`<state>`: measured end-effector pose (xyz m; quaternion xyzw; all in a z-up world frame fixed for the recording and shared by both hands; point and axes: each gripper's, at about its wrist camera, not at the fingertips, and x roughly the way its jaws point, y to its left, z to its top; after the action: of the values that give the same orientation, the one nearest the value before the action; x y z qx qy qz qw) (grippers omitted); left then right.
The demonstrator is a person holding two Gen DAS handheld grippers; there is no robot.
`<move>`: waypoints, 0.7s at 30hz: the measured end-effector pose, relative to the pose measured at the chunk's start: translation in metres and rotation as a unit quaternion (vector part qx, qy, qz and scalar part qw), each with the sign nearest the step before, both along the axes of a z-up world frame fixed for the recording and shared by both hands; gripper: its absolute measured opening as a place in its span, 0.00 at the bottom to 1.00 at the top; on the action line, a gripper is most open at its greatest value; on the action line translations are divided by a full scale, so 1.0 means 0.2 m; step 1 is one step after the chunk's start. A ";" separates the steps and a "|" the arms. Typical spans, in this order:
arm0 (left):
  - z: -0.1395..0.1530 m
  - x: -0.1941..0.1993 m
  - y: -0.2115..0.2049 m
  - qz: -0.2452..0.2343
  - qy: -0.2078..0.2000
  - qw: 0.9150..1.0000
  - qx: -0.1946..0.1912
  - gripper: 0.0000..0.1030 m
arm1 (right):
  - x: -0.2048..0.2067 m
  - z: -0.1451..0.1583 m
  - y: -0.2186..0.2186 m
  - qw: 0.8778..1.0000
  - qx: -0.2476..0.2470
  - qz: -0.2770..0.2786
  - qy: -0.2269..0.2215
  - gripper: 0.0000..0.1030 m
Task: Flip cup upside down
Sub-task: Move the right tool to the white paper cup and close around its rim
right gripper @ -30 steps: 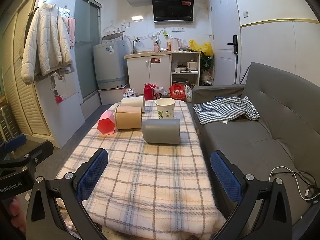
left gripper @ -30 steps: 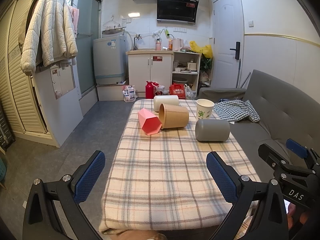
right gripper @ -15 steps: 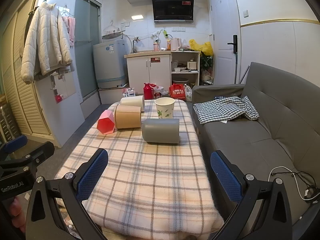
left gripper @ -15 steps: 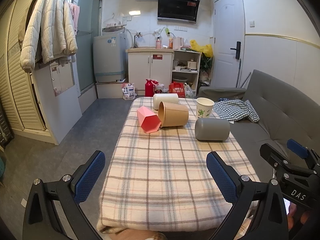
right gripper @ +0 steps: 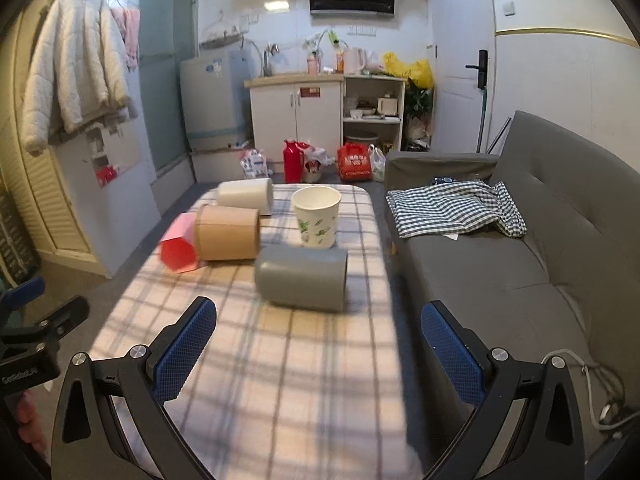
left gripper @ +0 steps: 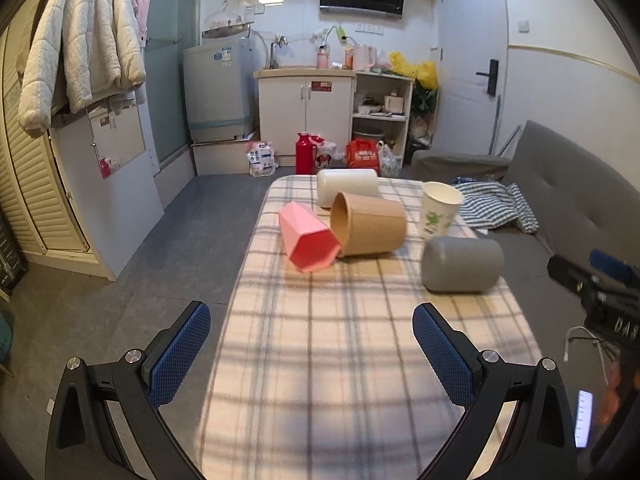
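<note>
On the plaid-covered table (left gripper: 344, 360) ahead of you lie five cups. Only the white paper cup (right gripper: 317, 216) with the green print stands upright, mouth up, toward the far right part of the cloth. Around it the others lie on their sides: the grey cup (right gripper: 301, 278) is nearest to you, just in front of the paper cup, its axis running left to right; the brown cup (right gripper: 227, 233) sits to the left of the paper cup; the pink hexagonal cup (right gripper: 178, 250) rests against the brown one's left end, its open mouth turned toward your side; and the white cup (right gripper: 246, 196) lies at the far edge of the table behind the brown one.

Your left gripper (left gripper: 312, 346) hovers over the near part of the table with its blue-padded fingers (left gripper: 180, 354) spread wide — nothing sits between them. Your right gripper (right gripper: 318, 338) is likewise spread apart and holds nothing; from its own camera the grey cup sits just beyond and between its fingertips, not touching either pad. Each tool shows at the edge of the other's view, well apart from the cups.

To your right is a grey sofa (right gripper: 520, 264) with a checked cloth (right gripper: 452, 208) lying on its seat near the far armrest. Beyond the table stand a red flask (left gripper: 303, 153) on the floor and a white cabinet (left gripper: 306, 114). A white puffy jacket (left gripper: 80, 48) hangs at the left.
</note>
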<state>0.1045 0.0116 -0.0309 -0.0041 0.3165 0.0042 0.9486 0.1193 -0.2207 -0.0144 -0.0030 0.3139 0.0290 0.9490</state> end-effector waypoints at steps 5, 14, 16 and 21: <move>-0.05 0.24 0.03 0.011 0.015 1.000 -0.002 1.00 | 0.36 -0.04 0.00 0.999 0.000 0.019 0.033 1.00; -0.20 0.60 0.04 0.021 0.036 0.999 0.007 1.00 | 0.93 -0.28 0.00 0.992 0.005 0.042 0.119 1.00; -0.23 0.66 0.05 0.022 0.041 0.999 0.003 1.00 | 1.00 -0.34 0.00 0.990 0.002 0.042 0.133 0.99; -0.28 0.75 0.03 0.018 0.049 0.999 0.002 1.00 | 1.12 -0.40 0.01 0.987 0.003 0.047 0.154 0.92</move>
<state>0.2553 0.0181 -0.0864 -0.0082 0.3626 0.0224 0.9316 0.3439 -0.2197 -0.0940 -0.0108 0.4557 0.0747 0.8870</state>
